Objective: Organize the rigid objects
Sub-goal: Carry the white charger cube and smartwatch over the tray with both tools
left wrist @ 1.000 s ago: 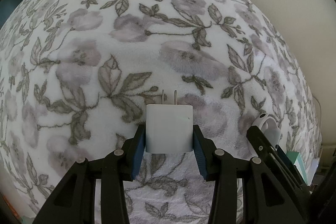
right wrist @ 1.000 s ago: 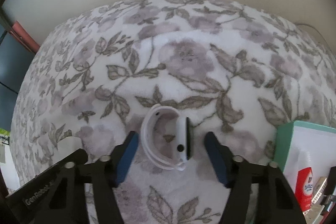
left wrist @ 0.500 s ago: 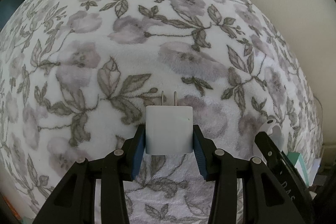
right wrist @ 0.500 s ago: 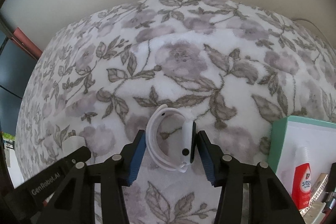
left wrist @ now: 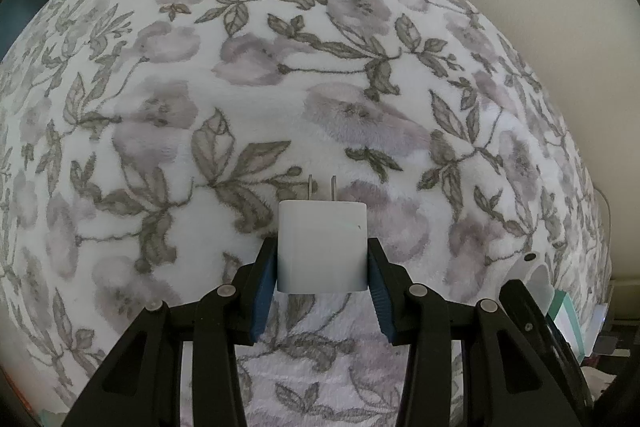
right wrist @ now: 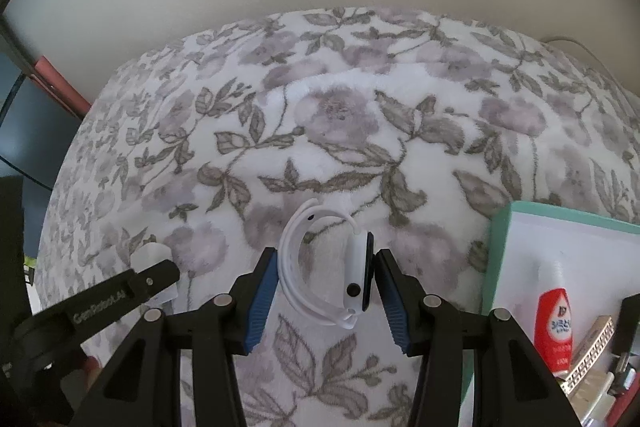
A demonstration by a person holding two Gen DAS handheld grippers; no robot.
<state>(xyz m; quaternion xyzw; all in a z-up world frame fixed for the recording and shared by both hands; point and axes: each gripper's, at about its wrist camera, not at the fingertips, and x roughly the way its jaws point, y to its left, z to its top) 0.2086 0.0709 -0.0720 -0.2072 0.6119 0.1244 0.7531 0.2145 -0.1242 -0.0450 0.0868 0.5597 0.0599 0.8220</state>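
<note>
Watch (right wrist: 326, 273) now clamped by right fingers (right wrist: 262, 297), previously apart; left fingers (left wrist: 264, 289) unchanged gripping charger (left wrist: 322, 247).

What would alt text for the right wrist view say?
A black two-finger right gripper with blue pads clamps a white smartwatch with a looped band over a floral fleece blanket. A mint-edged white box holding a red bottle sits at right.

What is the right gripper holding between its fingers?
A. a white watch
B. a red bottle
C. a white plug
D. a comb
A: the right gripper has its blue pads closed on the white watch, band on one side, dark face on the other; the white plug sits in the left gripper instead.
</note>
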